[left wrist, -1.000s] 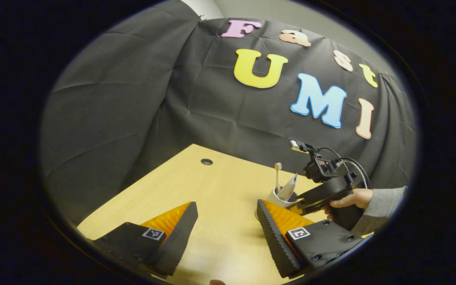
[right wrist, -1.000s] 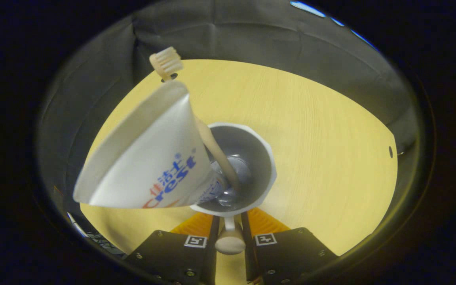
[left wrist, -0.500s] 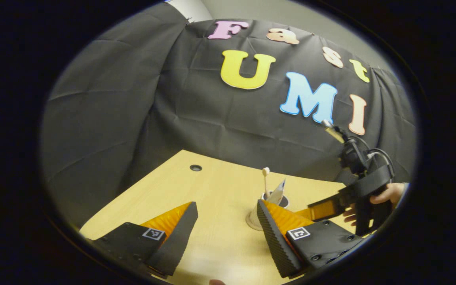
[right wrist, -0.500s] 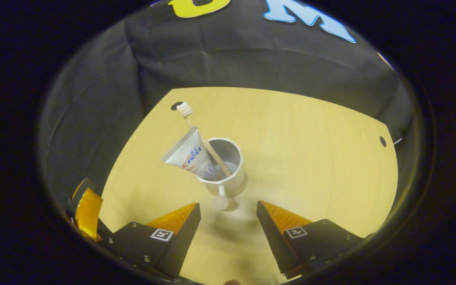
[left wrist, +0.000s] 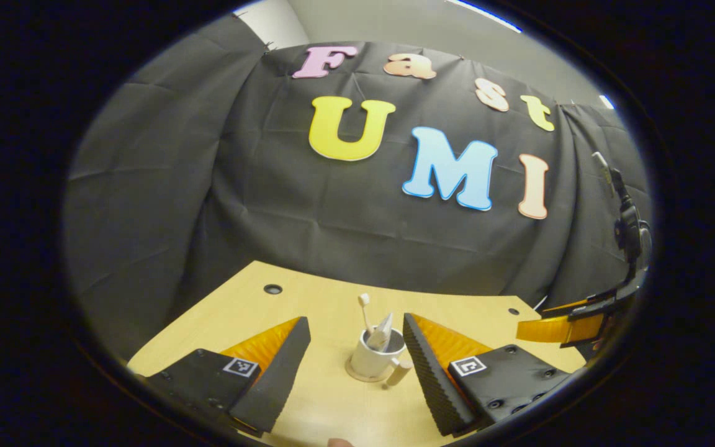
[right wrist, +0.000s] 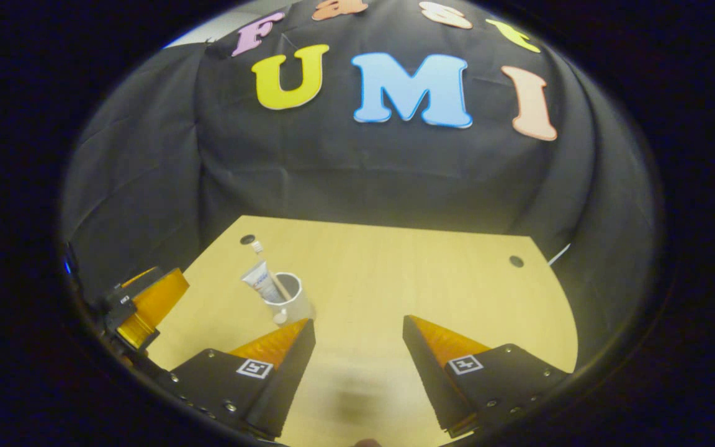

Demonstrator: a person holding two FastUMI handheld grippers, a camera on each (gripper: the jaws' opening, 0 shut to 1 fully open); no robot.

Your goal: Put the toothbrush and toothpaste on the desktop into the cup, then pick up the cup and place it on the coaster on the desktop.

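A white cup (left wrist: pixel 376 360) with a side handle stands upright on a pale round coaster (left wrist: pixel 357 376) on the wooden desktop (left wrist: pixel 326 298). A toothbrush (left wrist: pixel 365 307) and a toothpaste tube (left wrist: pixel 383 328) stick up out of it. My left gripper (left wrist: pixel 356 372) is open, with the cup a little beyond the gap between its fingers. In the right gripper view the same cup (right wrist: pixel 289 301), toothbrush (right wrist: pixel 264 261) and toothpaste (right wrist: pixel 257 280) sit ahead and to the left. My right gripper (right wrist: pixel 357 366) is open and holds nothing.
Black cloth walls close off the desktop at the back and sides. Small cable holes (right wrist: pixel 516 261) sit near the far corners. The right gripper (left wrist: pixel 581 316) shows at the right edge of the left gripper view, the left gripper (right wrist: pixel 140 304) at the left edge of the right one.
My right gripper let go of the cup's handle, opened, and pulled back and up from it. The cup now rests on the coaster. The left gripper stayed open and drew back slightly.
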